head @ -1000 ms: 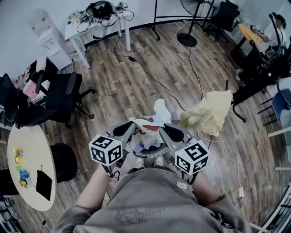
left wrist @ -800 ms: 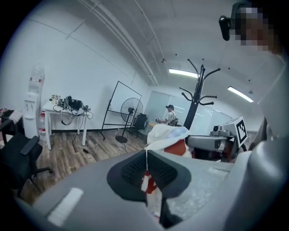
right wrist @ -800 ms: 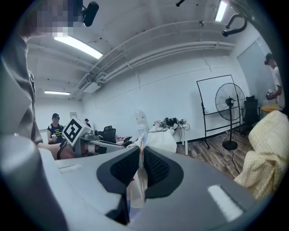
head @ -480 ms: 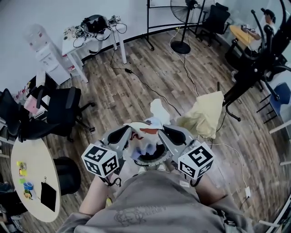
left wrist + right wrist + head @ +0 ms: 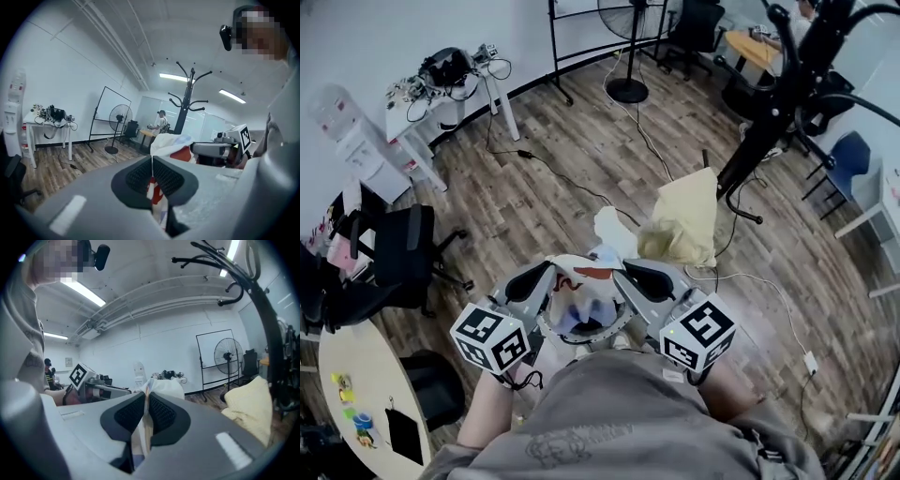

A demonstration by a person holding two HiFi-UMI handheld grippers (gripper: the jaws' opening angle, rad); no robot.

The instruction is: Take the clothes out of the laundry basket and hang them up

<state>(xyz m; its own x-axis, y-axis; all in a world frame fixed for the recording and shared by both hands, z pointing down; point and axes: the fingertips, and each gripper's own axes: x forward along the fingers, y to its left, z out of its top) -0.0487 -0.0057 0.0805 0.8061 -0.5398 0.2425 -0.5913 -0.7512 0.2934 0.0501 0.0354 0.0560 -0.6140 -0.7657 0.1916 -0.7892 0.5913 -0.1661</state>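
A white garment with red and blue print is stretched between both grippers above the round laundry basket, close to my body. My left gripper is shut on its left edge, and the cloth runs between the pads of that gripper. My right gripper is shut on the other edge, where the fabric is pinched in its jaws. A pale yellow garment hangs from the black coat stand ahead and to the right.
A floor fan and a whiteboard frame stand at the back. There is a white table with electronics at far left, a black office chair, and a round table at lower left. Cables cross the wood floor. A person sits at a far desk.
The view has swung toward the coat stand, which with the yellow garment now sits nearer and further left. Both grippers stay shut on the white garment above the basket.
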